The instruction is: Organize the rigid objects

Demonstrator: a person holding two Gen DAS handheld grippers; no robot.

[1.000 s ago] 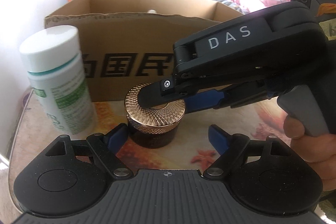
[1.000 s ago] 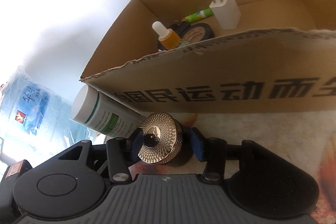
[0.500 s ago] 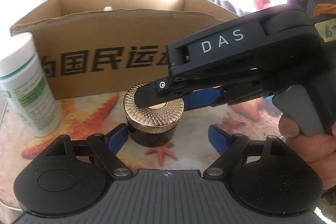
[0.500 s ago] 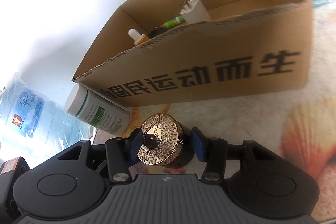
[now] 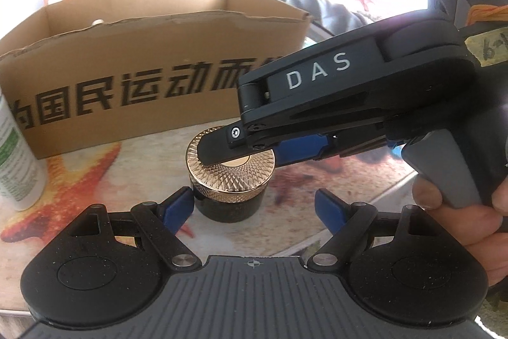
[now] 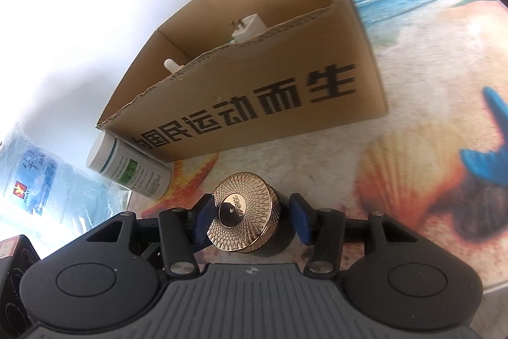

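A small dark jar with a gold, diamond-knurled round lid (image 5: 231,180) is seen standing upright on the tabletop (image 6: 428,104), which is covered with a beach-print mat of shells and starfish. The jar is taken here as the landmark.

The right tool (image 6: 250,218) is held over the jar, with its blue pads on either side of the gold lid. The left pad (image 6: 203,220) appears to be at or against the lid's edge, while a small gap is seen between the lid and the right pad. The jaws are about half open, and a firm grip on the jar is not shown. In the left wrist view, the right tool's black finger (image 5: 219,145) is seen lying across the top of the lid.

The left tool (image 5: 254,210) is held on the near side of the jar with its jaws wide open. One blue pad is just beside the jar's dark body, and the other is well apart from it; nothing is held.

Behind the jar, an open brown cardboard box with black printed characters (image 6: 254,104) is standing. Inside it, a white plug adapter (image 6: 249,26) can be made out. To the left of the jar, near the box corner, a white cylindrical bottle with a green label (image 6: 127,169) is placed.
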